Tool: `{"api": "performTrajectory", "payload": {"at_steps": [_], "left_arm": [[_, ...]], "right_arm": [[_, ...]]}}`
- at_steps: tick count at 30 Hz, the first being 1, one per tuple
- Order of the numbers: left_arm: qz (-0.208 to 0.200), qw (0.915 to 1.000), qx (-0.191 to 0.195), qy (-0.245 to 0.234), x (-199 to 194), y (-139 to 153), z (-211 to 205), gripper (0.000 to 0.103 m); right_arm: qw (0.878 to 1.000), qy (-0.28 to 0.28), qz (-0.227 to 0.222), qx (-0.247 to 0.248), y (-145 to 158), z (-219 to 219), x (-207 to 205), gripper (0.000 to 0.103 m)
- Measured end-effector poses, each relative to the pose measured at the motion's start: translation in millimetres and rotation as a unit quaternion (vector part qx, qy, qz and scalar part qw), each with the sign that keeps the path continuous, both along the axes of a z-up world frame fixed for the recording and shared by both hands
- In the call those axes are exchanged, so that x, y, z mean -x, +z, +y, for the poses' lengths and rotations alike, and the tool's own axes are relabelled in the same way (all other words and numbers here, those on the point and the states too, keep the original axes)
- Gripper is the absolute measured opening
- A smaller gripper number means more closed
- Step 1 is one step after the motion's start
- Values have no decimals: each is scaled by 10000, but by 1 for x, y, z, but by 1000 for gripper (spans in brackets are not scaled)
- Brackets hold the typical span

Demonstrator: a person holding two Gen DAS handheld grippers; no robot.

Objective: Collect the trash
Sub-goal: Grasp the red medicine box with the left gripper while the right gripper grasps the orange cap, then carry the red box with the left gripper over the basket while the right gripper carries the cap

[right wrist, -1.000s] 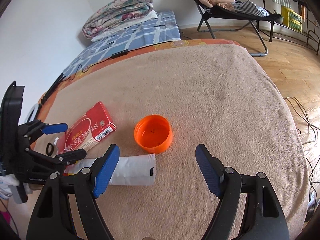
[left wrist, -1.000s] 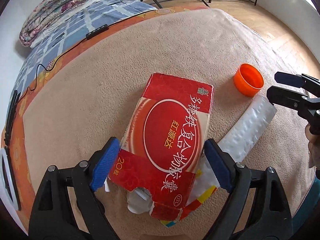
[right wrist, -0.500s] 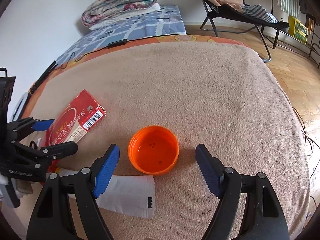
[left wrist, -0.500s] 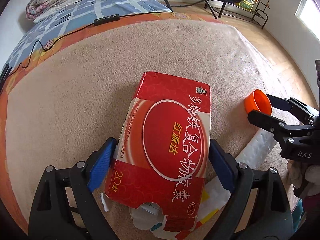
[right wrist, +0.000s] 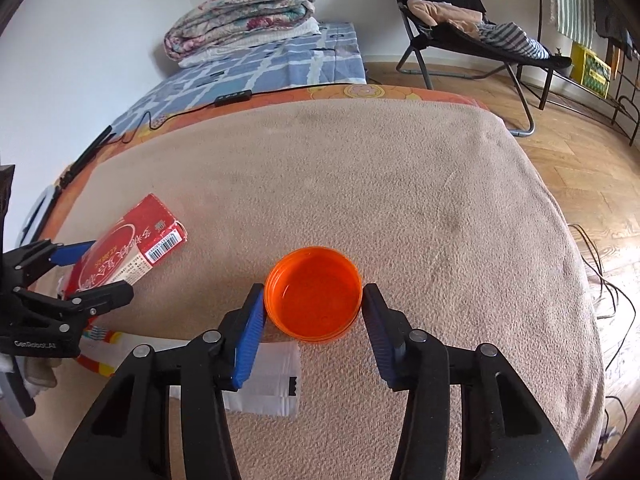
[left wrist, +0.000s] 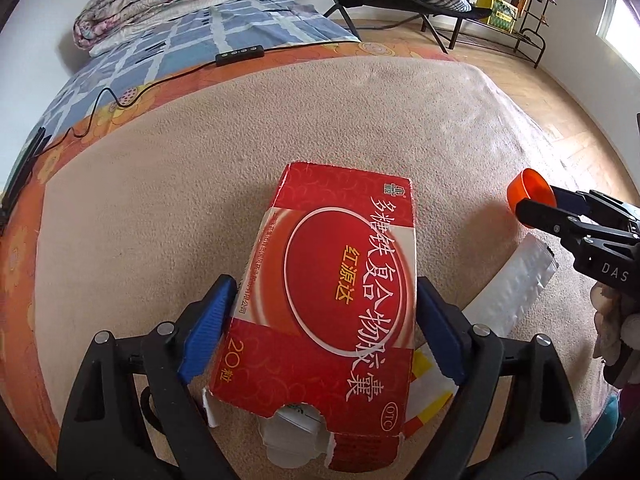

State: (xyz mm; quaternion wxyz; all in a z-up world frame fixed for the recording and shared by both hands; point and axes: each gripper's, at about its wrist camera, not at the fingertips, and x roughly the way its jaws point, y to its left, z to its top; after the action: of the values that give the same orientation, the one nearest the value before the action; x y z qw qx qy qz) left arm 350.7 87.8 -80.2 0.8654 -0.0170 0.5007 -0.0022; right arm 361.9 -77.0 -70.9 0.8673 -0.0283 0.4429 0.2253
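A red cardboard medicine box (left wrist: 340, 300) (right wrist: 124, 256) with a torn near end lies on the beige blanket (left wrist: 160, 208). My left gripper (left wrist: 322, 328) (right wrist: 112, 268) is open, one blue pad along each long side of the box. An orange plastic lid (right wrist: 314, 296) (left wrist: 528, 188) sits hollow side up, and my right gripper (right wrist: 312, 308) (left wrist: 536, 200) is shut on it, both pads against its rim. A white plastic packet (left wrist: 508, 292) (right wrist: 276, 380) lies between box and lid. A red-and-yellow wrapper (left wrist: 428, 380) (right wrist: 100, 360) pokes out from under the box.
A folded floral quilt (right wrist: 240, 12) rests on a blue checked sheet (right wrist: 248, 68) at the far end. A black cable with a remote (left wrist: 240, 54) crosses the orange edging. The blanket drops off at the right to a wood floor (right wrist: 592, 168) with a folding chair (right wrist: 472, 24).
My right gripper moved forward around the orange lid and its fingers closed onto the rim. My left gripper slid further along the red box, still at the same wide opening.
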Motion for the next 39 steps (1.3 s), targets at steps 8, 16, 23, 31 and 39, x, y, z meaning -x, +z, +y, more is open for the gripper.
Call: {"api": "performTrajectory", "payload": {"at_steps": [8,16,23,31,39], "left_arm": [[-211,9998,-8,39,21,24,2,87],[-357,9993,132,36,61,50,-2,87],[-492,9986,209,-43,111,78,-13,87],[-601,9980,144,-128,182,98,-29,87],[-662,9974,166,-208,258,104,-50,87]], "right_arm": [[9996,14,-269,-96,28,-7,18,47],[9991,218,-333,-172,48,-11,55,47],[9980,463,-357,-221,65,-10,100,47],[9953,811,-470,-236,85,-13,159,47],[9924,1047,-599,-223,94,-22,214,47]]}}
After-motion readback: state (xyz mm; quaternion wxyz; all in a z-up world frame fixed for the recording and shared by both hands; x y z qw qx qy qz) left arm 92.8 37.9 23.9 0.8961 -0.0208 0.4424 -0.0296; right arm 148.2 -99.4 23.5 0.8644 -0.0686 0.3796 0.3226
